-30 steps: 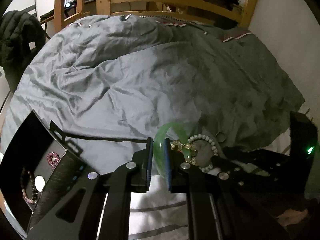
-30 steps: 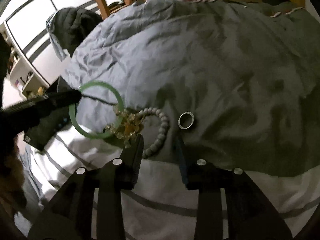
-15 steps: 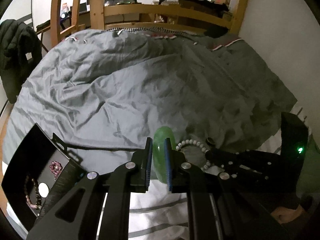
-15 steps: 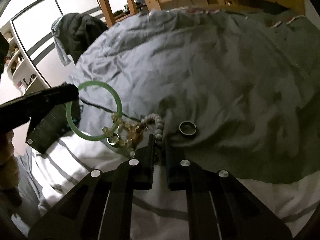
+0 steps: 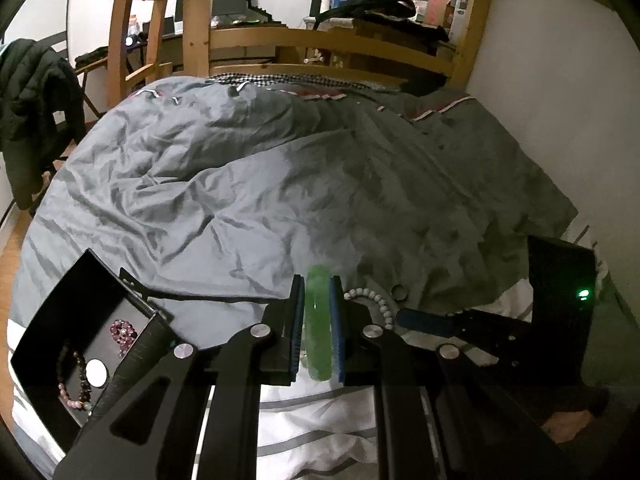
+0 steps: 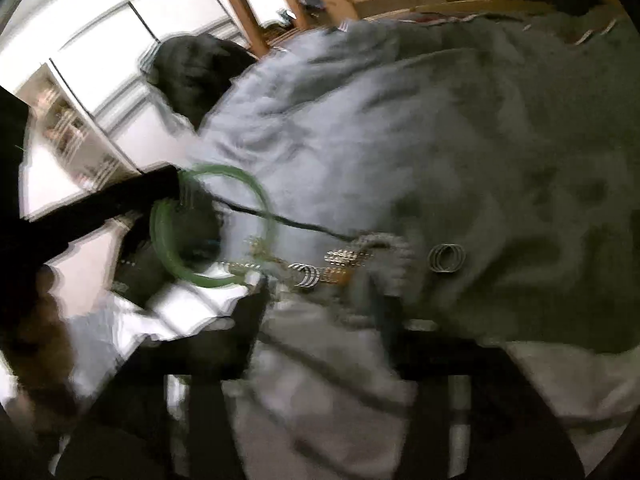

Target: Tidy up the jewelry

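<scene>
A grey duvet (image 5: 248, 184) covers the bed. A black box (image 5: 68, 320) with beads sits at its near left edge. The left gripper (image 5: 318, 320) clamps an upright green bangle (image 5: 318, 332). The right gripper (image 6: 320, 300) is opening, empty, near white beads (image 5: 376, 300) and a ring (image 6: 446, 258).

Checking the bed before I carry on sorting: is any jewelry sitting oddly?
Yes. A gold chain, a pale bead bracelet and a silver ring lie heaped on the rumpled duvet, outside the black box; the chain looks tangled with the bracelet.
</scene>
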